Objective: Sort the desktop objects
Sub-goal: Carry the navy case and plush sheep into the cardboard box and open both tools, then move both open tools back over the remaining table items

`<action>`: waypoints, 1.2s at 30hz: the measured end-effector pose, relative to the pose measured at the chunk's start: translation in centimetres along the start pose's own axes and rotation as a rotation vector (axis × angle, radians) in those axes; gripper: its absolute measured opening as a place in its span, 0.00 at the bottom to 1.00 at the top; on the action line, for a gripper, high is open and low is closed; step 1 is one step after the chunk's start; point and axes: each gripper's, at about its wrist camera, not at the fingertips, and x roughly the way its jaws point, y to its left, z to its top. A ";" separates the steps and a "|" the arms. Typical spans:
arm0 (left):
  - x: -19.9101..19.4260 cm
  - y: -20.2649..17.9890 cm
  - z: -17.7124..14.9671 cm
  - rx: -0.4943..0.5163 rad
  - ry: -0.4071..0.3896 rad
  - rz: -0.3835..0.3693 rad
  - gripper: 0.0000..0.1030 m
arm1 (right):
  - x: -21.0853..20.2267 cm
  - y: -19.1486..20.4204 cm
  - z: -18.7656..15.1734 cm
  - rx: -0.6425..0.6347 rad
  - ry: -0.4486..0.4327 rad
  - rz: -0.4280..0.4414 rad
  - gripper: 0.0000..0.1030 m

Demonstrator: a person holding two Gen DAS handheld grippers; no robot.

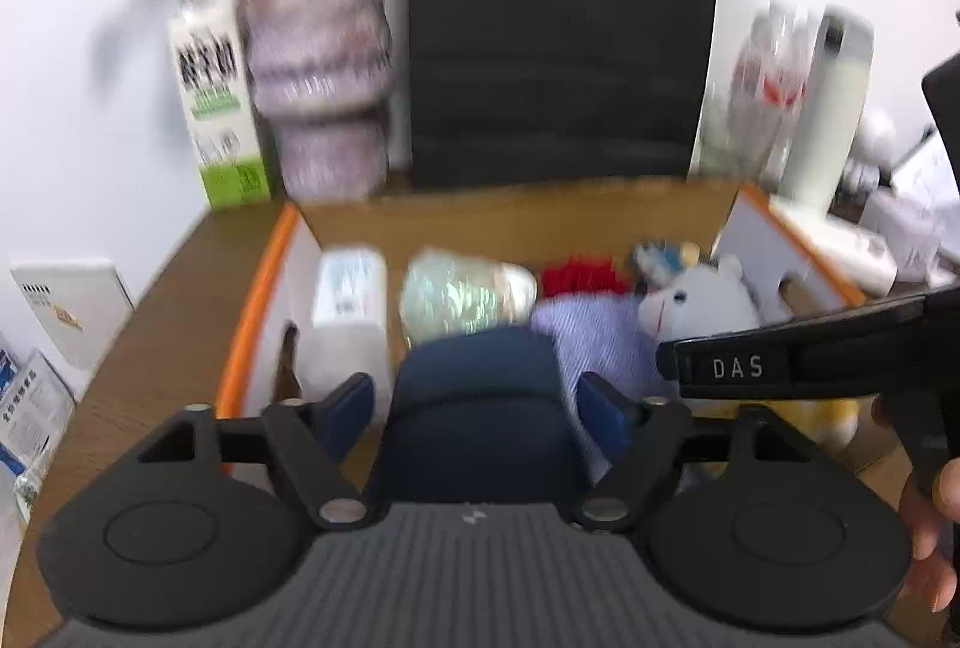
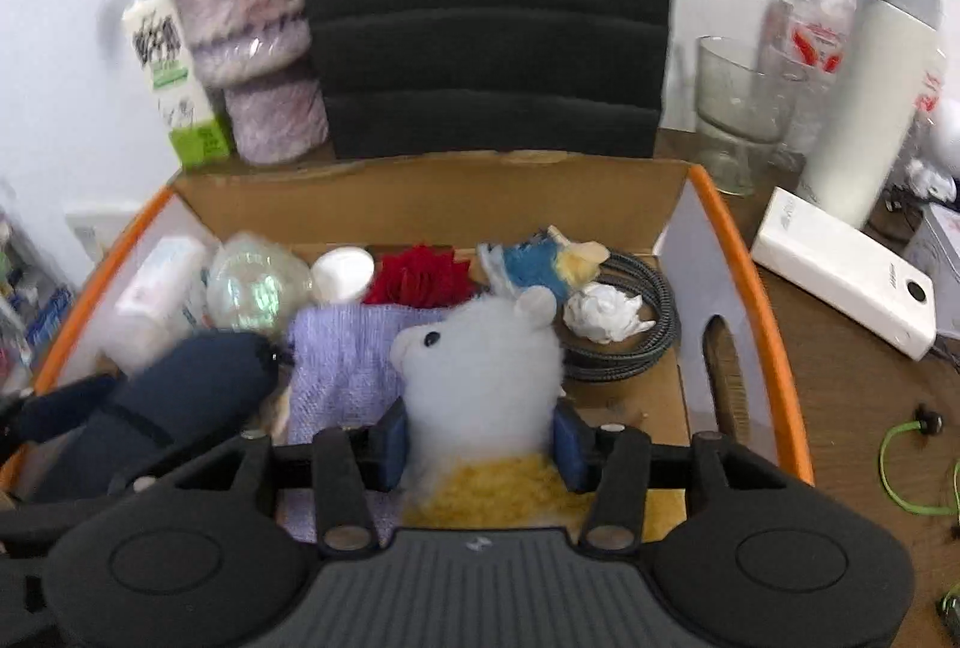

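Right fingers [image 2: 393, 441]: roughly half open, both pads against the fur of the plush toy [image 2: 480, 348], low on the body where white meets yellow. I read that as a light hold.
Plush sits upright at the near edge of the cardboard box [image 2: 738, 252], leaning on the lilac knit cloth [image 2: 342, 360] at its 9 o'clock.
Handling: light, soft and squashy, not fragile. The fur compresses, so the grip will feel vague. Take it across the torso, not by the head or ears. It could snag the cloth on lift-off.

Left fingers [image 1: 351, 402]: wide open, with the navy pouch [image 1: 480, 444] between them. There's a gap at both pads, so it isn't gripped. The pouch lies in the box at 9 o'clock of the plush.
Looks like padded fabric with some stiffness, low slip. Grip across the short width at mid-length.

Further in:
- 1 o'clock: crumpled paper [image 2: 600, 315] on a coiled cable [image 2: 648, 324]. The cable is floppy and will uncoil, so pinch several loops.
- 11 o'clock: red fabric flower [image 2: 420, 279].
- 10 o'clock: clear bottle [image 2: 258, 282] lying down. Smooth, will roll.

Past the box on the desk [image 2: 840, 408]:
- 2 o'clock: glass [image 2: 738, 108], fragile, and a white thermos [image 2: 870, 78].
- 10 o'clock: milk carton [image 2: 174, 96].
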 end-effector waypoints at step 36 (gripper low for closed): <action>-20.7 -2.9 -22.5 -0.039 -0.176 -0.066 1.00 | -20.6 -2.2 -30.9 -0.047 -0.353 0.046 0.82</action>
